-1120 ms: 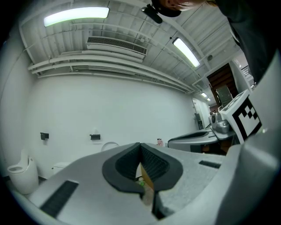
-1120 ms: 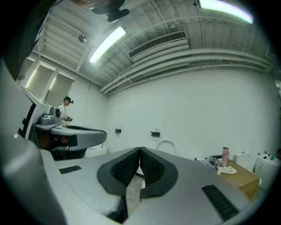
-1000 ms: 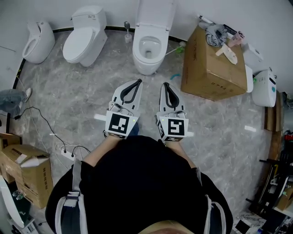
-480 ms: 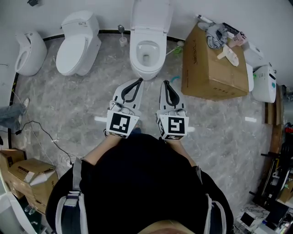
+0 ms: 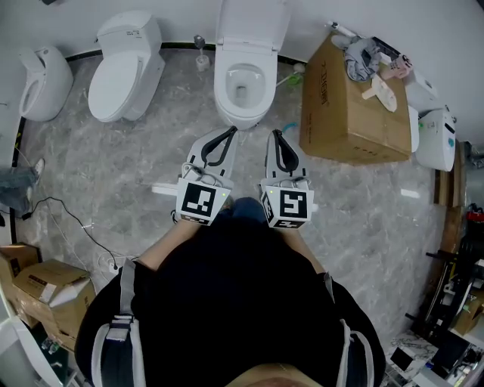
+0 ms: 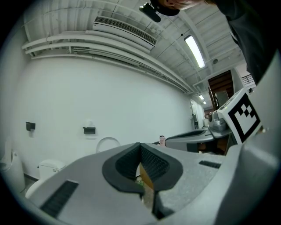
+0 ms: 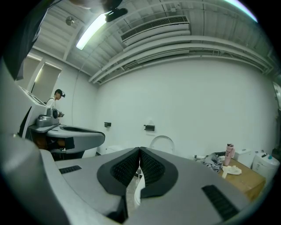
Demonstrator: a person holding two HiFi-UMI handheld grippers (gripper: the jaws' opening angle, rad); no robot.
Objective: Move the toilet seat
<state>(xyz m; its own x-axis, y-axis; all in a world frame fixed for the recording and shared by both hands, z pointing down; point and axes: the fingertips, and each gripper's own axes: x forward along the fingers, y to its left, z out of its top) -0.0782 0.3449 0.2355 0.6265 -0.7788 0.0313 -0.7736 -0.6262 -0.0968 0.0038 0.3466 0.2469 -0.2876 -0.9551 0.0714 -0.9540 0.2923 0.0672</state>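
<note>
Toilet seat point(image 5: 252, 24) stands raised against the tank of the open toilet point(image 5: 224, 94), at 12 o'clock from both grippers. The left gripper point(image 5: 228, 135) and right gripper point(image 5: 275, 137) hover side by side near the bowl's front. Each has its jaws pressed together on nothing.

my left claw point(image 5: 230, 134) and right claw point(image 5: 275, 136) sit side by side, just short of the middle toilet point(image 5: 243, 79), which backs onto the far wall point(image 5: 181, 17). left of it stands a brush point(image 5: 200, 54), then a second toilet point(image 5: 125, 66), with a third toilet point(image 5: 44, 72) further left. right of the middle toilet is a big box point(image 5: 352, 113) with a cloth point(image 5: 361, 59) on top. more boxes point(image 5: 45, 291) lie on the floor point(image 5: 136, 166) at my near left.
</note>
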